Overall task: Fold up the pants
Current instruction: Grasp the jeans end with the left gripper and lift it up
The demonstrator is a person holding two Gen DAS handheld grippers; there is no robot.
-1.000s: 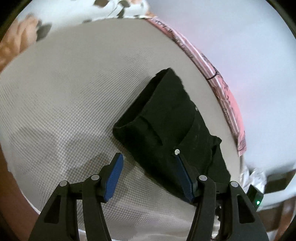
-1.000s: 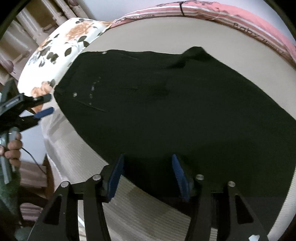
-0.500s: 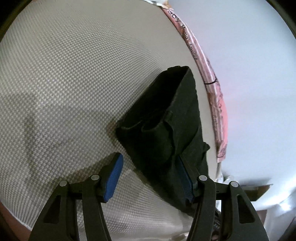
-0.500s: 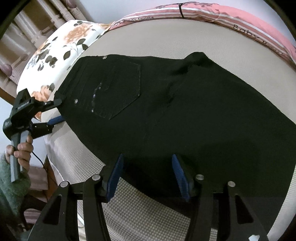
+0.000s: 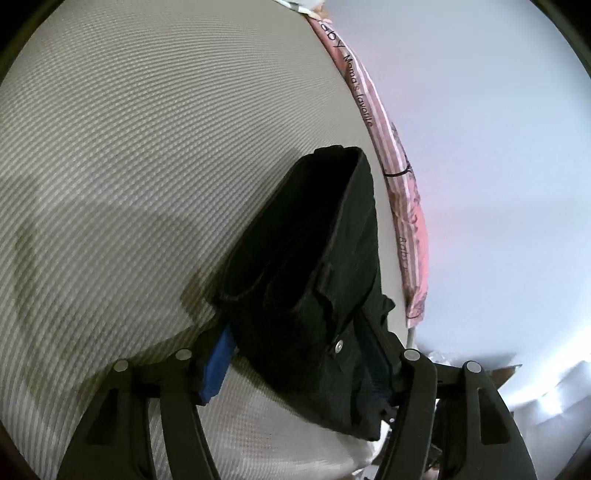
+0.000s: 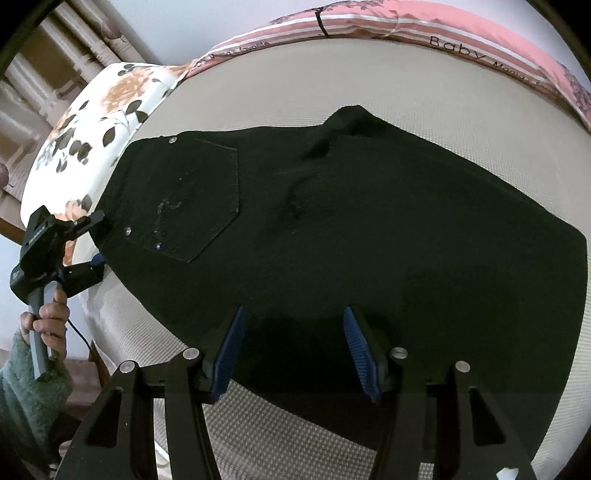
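Black denim pants (image 6: pixel 351 229), rivets and a stitched back pocket showing, lie spread flat across the beige woven mattress (image 6: pixel 424 74), waistband toward the floral pillow (image 6: pixel 92 122), legs running off to the right of the right wrist view. Looks already halved lengthwise, one leg on the other; can't confirm.

Left gripper (image 5: pixel 299 360) is at the waistband corner, jaws opening, cloth sitting between them but pads not pressing from what shows; right-hand pad mostly hidden behind fabric. Seen also from the right wrist view at the mattress edge, held by a hand (image 6: pixel 46 321) in a green knit sleeve (image 6: pixel 26 384).

Right gripper (image 6: pixel 295 347) hovers over the near edge of the pants mid-length, jaws apart, nothing clamped; dark cloth only lies under them.

Step in hand, my read: getting a bite on the waistband for the crosswise fold. To do it well:
- push the left jaws deeper so both layers are caught, then close
- right one should pinch the near edge, not just rest above
- lift both together, carry waistband toward hems, keep edges lined up
- watch for the lower layer slipping out.

Pink striped blanket (image 6: pixel 461 33) lines the far edge, out of the way.
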